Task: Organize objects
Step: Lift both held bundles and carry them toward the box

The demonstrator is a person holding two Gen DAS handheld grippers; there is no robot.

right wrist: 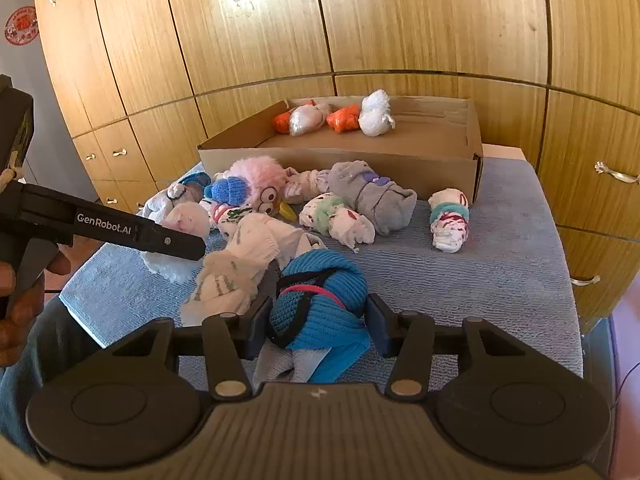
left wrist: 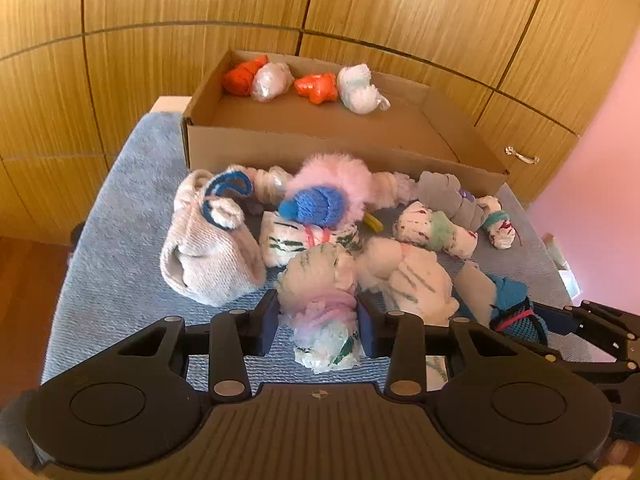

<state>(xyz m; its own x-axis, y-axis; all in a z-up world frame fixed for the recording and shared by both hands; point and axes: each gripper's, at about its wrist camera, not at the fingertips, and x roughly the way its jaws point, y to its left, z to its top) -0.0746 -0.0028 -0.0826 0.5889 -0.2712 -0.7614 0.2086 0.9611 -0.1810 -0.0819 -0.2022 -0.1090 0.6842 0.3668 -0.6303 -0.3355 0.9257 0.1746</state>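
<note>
Your left gripper (left wrist: 318,322) pinches a white rolled sock bundle with pink band (left wrist: 320,300), your right gripper (right wrist: 318,320) clamps a blue knitted sock roll (right wrist: 320,292), the open cardboard box (left wrist: 320,148) lying beyond both.

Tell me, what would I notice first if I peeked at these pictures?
Probably the fluffy pink toy with big cartoon eyes, sitting in the heap of rolled socks on the blue towel, just before the cardboard box. Next, two bright orange bundles at the box's far wall. Up close, the right tool squeezes a blue sock roll, and the left tool squeezes a white and pink one.
</note>
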